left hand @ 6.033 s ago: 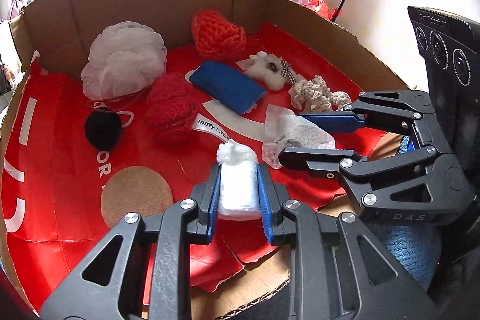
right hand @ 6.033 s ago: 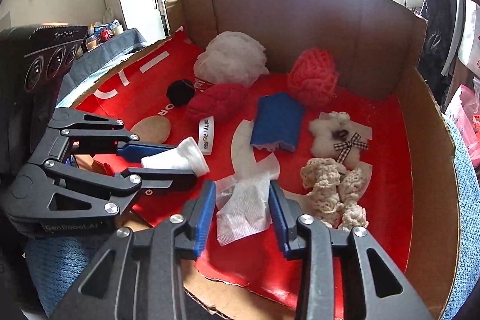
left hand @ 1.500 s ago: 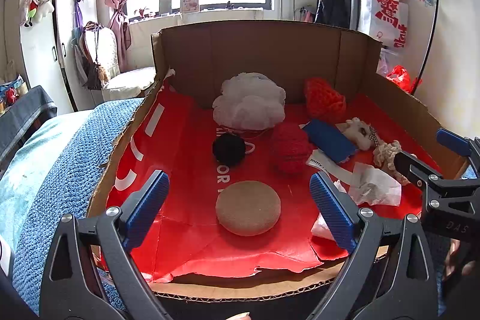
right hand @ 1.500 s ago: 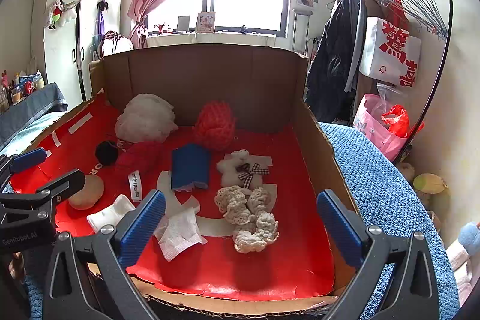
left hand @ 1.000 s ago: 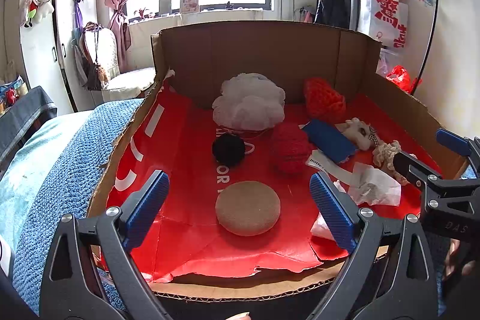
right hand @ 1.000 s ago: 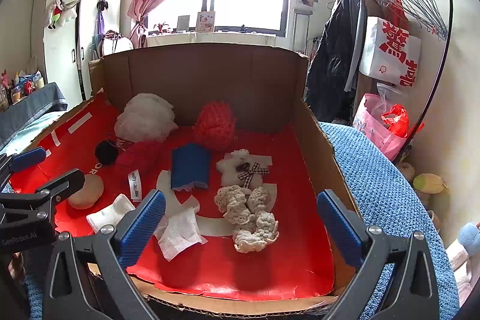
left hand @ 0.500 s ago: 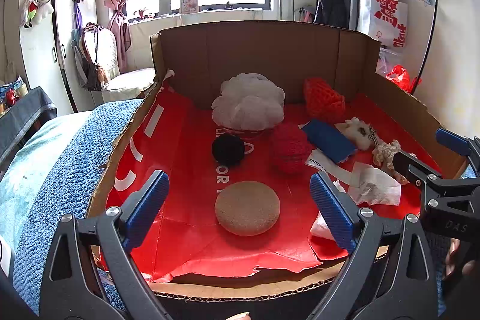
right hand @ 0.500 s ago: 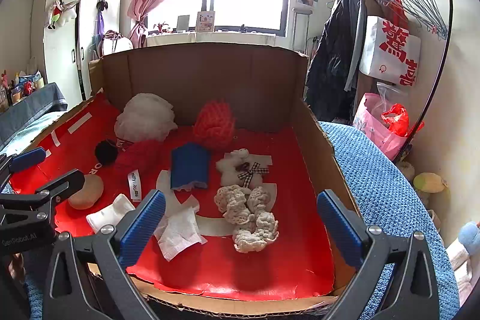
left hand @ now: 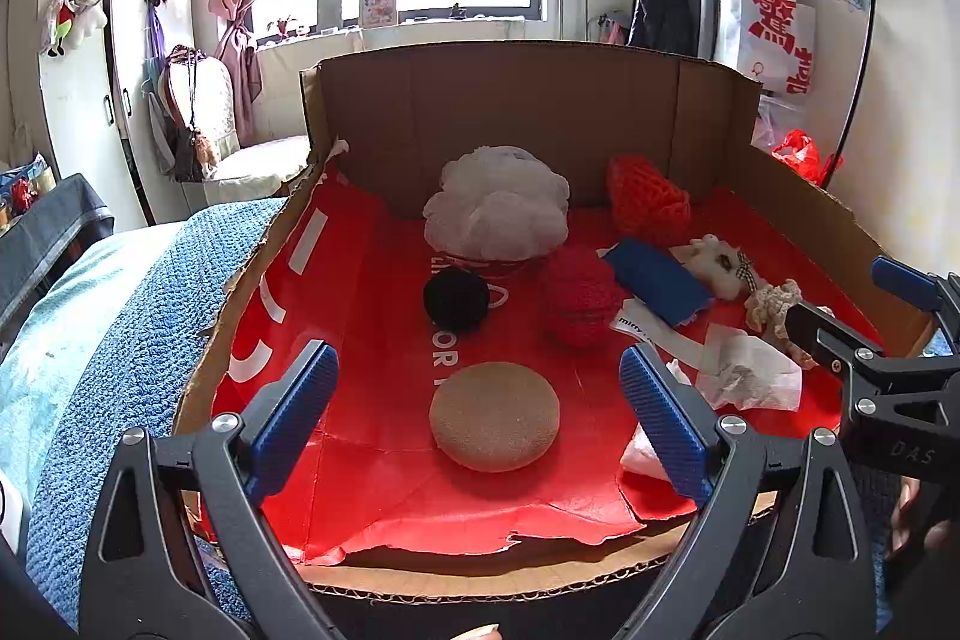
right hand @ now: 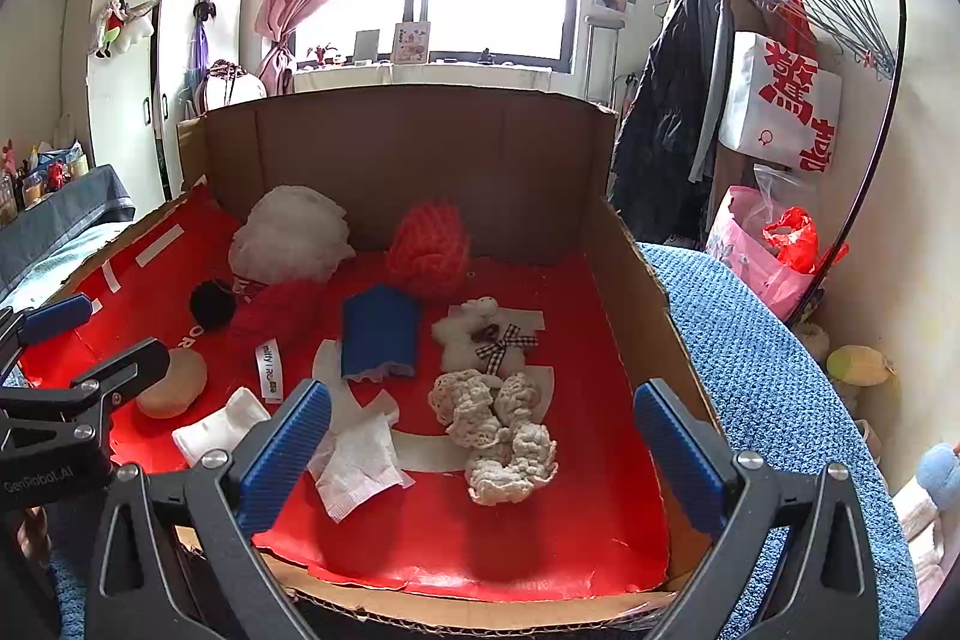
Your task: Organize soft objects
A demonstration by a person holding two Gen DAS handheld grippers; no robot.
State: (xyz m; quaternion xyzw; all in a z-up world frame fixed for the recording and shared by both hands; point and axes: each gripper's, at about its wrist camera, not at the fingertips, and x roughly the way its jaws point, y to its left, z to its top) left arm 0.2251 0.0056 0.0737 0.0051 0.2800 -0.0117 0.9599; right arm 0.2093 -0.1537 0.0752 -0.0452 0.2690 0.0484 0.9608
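Above the near edge of a cardboard box [left hand: 528, 100], lined with red paper and set on a bed with a blue blanket [right hand: 762, 340], both grippers are held level and pointed into the box, side by side. The left gripper [left hand: 480, 424] is seen with its jaws spread wide and nothing between them; the right gripper [right hand: 480, 436] is likewise wide open and empty. On the red lining, a round tan sponge [left hand: 495, 415] lies nearest the left gripper, with a black pompom [left hand: 456, 301] and a dark red knitted ball [left hand: 579, 295] behind it. A white mesh puff [left hand: 498, 202] and an orange-red knitted piece [left hand: 645, 199] are placed against the back wall. A folded blue cloth [right hand: 379, 331], a small white plush toy [right hand: 480, 331] and a cream crocheted piece [right hand: 498, 436] lie further right, close together. A crumpled white tissue [right hand: 357, 454] and a folded white pad [right hand: 219, 427] rest near the front edge, just beyond the right gripper's left finger.
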